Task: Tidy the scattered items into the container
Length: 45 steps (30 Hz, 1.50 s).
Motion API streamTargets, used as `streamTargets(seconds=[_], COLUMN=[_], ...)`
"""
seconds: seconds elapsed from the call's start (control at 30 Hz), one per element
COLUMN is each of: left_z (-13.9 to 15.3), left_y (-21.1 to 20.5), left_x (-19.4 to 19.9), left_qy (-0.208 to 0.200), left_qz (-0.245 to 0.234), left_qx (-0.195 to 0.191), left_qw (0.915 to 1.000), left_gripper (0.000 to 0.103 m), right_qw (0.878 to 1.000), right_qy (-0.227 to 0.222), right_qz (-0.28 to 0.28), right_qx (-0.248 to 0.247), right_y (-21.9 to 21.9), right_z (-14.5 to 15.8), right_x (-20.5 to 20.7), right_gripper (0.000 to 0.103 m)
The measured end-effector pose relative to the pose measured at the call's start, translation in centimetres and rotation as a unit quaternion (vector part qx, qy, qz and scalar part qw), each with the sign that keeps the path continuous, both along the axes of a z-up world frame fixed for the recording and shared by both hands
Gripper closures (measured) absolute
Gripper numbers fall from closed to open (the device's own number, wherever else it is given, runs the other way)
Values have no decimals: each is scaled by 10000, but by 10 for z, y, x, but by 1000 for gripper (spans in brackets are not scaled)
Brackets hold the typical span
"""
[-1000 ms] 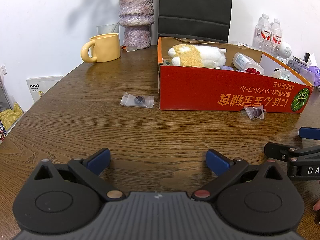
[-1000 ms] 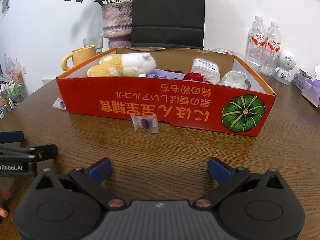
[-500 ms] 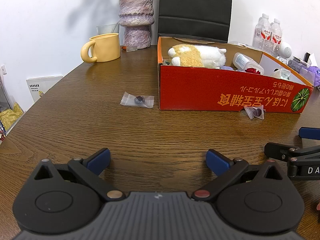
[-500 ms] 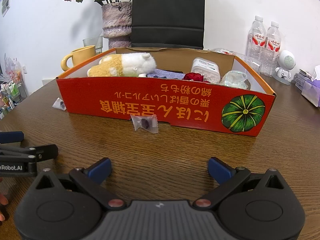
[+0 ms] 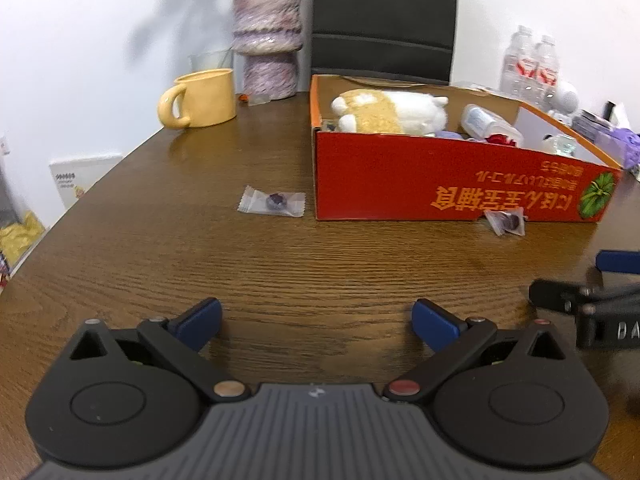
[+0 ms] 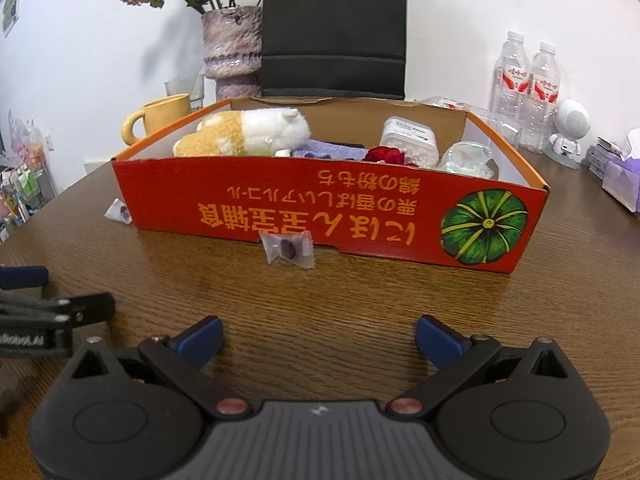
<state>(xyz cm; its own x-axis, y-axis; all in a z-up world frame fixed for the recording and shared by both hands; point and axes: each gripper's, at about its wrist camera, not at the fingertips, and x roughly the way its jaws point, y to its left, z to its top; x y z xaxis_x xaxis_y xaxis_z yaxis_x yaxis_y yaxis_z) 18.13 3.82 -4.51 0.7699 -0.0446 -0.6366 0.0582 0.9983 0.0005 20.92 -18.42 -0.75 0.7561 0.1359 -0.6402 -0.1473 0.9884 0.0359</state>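
A red cardboard box (image 5: 440, 176) (image 6: 320, 204) stands on the wooden table and holds a plush toy (image 6: 248, 136), a plastic jar (image 6: 408, 142) and other items. One clear-wrapped candy (image 5: 272, 201) lies left of the box; its corner shows in the right wrist view (image 6: 119, 212). A second wrapped candy (image 6: 289, 248) (image 5: 506, 221) leans against the box's front wall. My left gripper (image 5: 316, 320) is open and empty above the table, well short of the first candy. My right gripper (image 6: 318, 338) is open and empty, in front of the second candy.
A yellow mug (image 5: 200, 98) and a purple vase (image 5: 268, 40) stand behind the box on the left, a black chair (image 5: 384, 16) behind it. Water bottles (image 6: 528, 80), a small white speaker (image 6: 570, 132) and a tissue pack (image 6: 622, 168) stand at the right.
Both grippers have shifted only slightly; the view of each is a little blurred. The candies and the box have not moved.
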Motion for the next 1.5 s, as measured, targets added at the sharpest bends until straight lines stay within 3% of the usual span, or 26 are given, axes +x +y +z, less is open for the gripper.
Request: streamTargets(seconds=[0.3, 0.57, 0.77, 0.9, 0.97, 1.03, 1.1, 1.17, 1.2, 1.23, 1.5], left_z=[26, 20, 13, 5, 2, 2, 4, 5, 5, 6, 18], left_y=[37, 53, 68, 65, 58, 56, 56, 56, 55, 55, 60], left_x=[10, 62, 98, 110, 106, 102, 99, 95, 94, 92, 57], left_qy=[-512, -399, -175, -8, -98, -133, -108, -98, -104, -110, -445], left_qz=[98, 324, 120, -262, -394, -583, -672, -725, -717, -712, -453], left_qx=[66, 57, -312, -365, -86, -78, -173, -212, -214, -225, -398], left_qw=[9986, 9987, 9993, 9990, 9991, 9982, 9975, 9971, 9971, 9971, 9972], left_gripper=[0, 0, 2, 16, 28, 54, 71, 78, 86, 90, 90], right_qw=[9994, 9994, 9987, 9984, 9983, 9982, 9982, 9983, 9983, 9983, 9976], right_qy=[-249, -164, -9, -30, -70, -93, -89, -83, -83, -86, -304], right_qz=[95, -83, -371, -481, -538, -560, -519, -460, -438, -421, -306], right_qx=[204, 280, 352, 297, 224, 210, 292, 361, 376, 388, 533], right_y=[-10, 15, 28, 37, 41, 42, 41, 41, 41, 41, 37], right_z=[11, 11, 7, 6, 5, 6, 6, 6, 7, 6, 14], right_x=[2, 29, 48, 52, 51, 50, 49, 48, 47, 45, 29], right_gripper=[11, 31, 39, 46, 59, 71, 78, 86, 92, 91, 91])
